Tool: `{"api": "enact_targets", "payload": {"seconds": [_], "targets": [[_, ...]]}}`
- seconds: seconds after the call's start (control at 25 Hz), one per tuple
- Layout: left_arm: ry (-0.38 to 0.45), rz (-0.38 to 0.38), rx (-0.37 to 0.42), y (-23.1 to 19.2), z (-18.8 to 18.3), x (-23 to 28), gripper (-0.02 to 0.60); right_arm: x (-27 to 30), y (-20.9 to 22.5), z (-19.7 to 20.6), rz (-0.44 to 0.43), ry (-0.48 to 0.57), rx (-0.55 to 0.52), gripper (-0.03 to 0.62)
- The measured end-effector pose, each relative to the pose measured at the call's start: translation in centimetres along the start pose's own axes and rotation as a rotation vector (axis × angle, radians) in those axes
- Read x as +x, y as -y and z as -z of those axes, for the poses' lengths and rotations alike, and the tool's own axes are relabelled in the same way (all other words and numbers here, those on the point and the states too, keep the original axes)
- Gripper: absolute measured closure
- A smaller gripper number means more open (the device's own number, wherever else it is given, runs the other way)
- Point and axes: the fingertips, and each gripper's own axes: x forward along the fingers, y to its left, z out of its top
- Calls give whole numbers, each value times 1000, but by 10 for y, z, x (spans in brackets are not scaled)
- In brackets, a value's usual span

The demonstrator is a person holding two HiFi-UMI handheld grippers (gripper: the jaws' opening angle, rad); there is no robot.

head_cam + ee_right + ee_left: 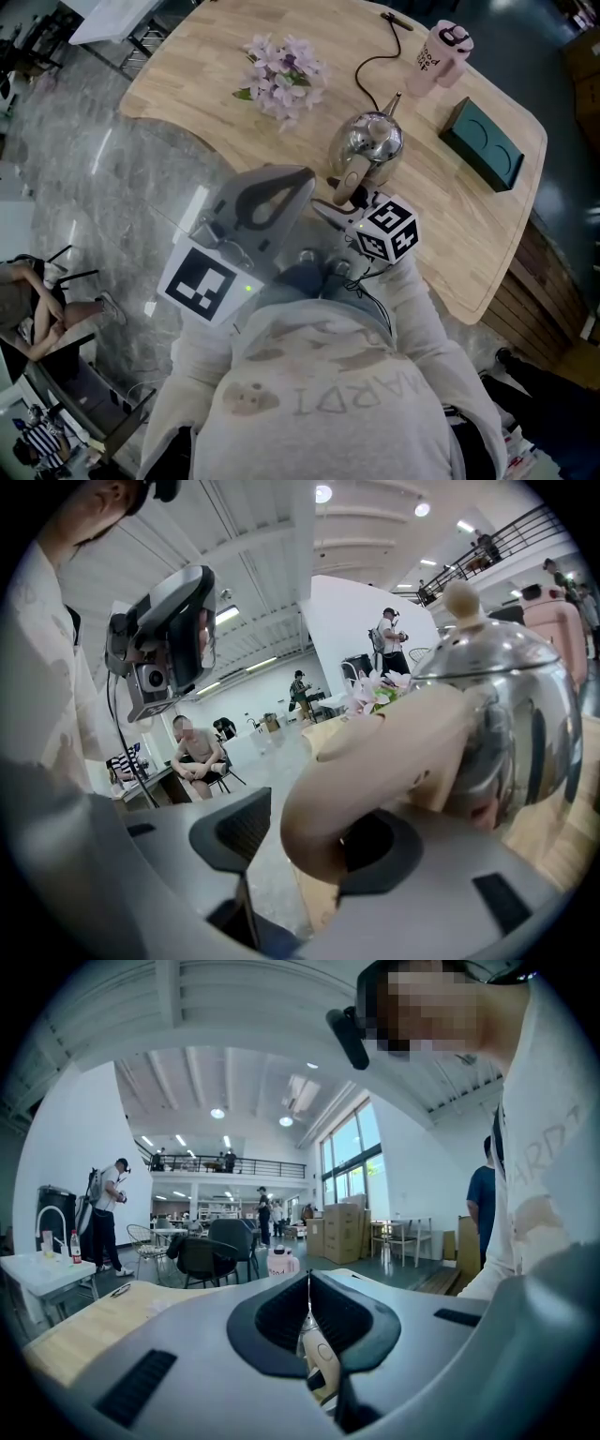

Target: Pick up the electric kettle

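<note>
At the wooden table, right gripper fingers gape around the electric kettle handle; left gripper fingers touch.

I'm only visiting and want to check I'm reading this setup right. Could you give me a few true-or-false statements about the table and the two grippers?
1. The kettle is shiny metal with a beige handle. True.
2. The left gripper has its jaws wide apart. False: they are together, with nothing between them.
3. The right gripper has its jaws apart, at the kettle's handle. True.
4. The flowers are yellow and stand in a vase. False: they are pale purple and lie straight on the wooden table.
</note>
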Motion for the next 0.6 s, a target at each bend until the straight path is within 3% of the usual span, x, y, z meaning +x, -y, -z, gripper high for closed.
{"api": "enact_targets", "payload": {"seconds": [0.36, 0.6], "targets": [[-4, 27, 10, 2, 3, 1, 568, 6, 4, -3, 43, 31, -1, 377], [-2, 39, 15, 2, 10, 1, 568, 5, 12, -3, 97, 39, -19, 461]]}}
